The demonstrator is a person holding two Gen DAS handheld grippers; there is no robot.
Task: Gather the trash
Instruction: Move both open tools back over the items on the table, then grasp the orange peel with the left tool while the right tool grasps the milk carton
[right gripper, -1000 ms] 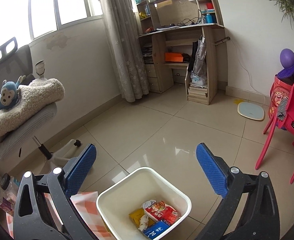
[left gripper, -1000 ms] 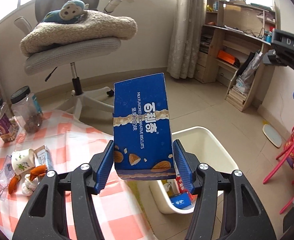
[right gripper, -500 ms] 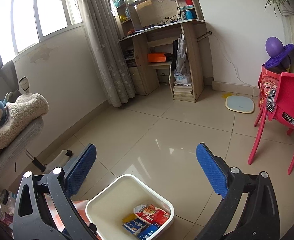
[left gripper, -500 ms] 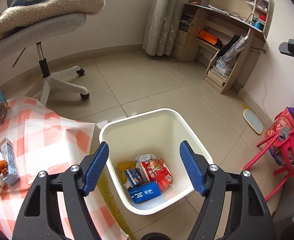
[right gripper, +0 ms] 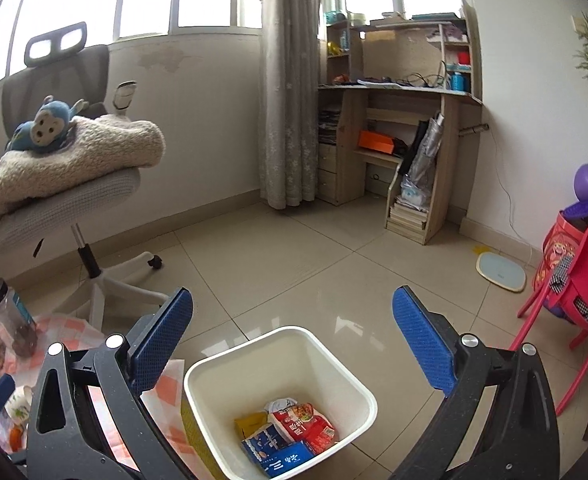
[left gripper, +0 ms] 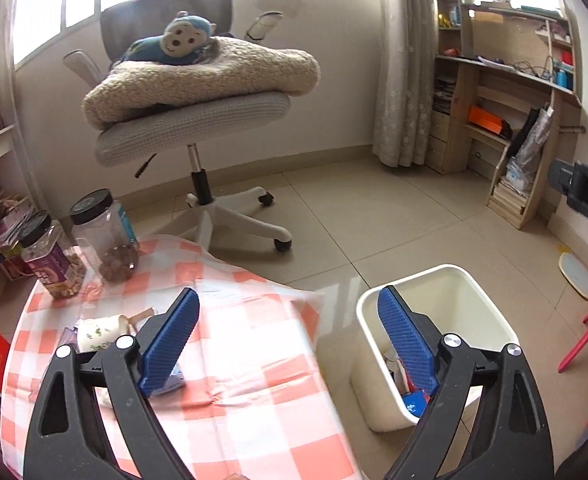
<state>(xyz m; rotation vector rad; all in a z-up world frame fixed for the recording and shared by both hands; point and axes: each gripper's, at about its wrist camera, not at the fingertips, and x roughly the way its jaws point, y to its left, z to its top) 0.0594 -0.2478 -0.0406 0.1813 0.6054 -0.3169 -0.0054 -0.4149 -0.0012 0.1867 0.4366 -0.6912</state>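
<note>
My left gripper hangs over the right edge of the checked tablecloth, its jaws still opening and nothing between them. Behind its left finger lie a white paper cup and a small blue carton. The white trash bin stands on the floor to its right. My right gripper is open and empty above that bin. Inside the bin lie the blue biscuit box, a red snack packet and a yellow wrapper.
Two black-lidded jars stand at the table's far left corner. An office chair with a folded blanket and a blue monkey toy is beyond the table. A wooden desk, a bathroom scale and a red child's chair lie further right.
The left gripper held the blue biscuit box over the bin, let it fall in, opened wider and swung left over the table. The right gripper stayed open and shifted slightly.
</note>
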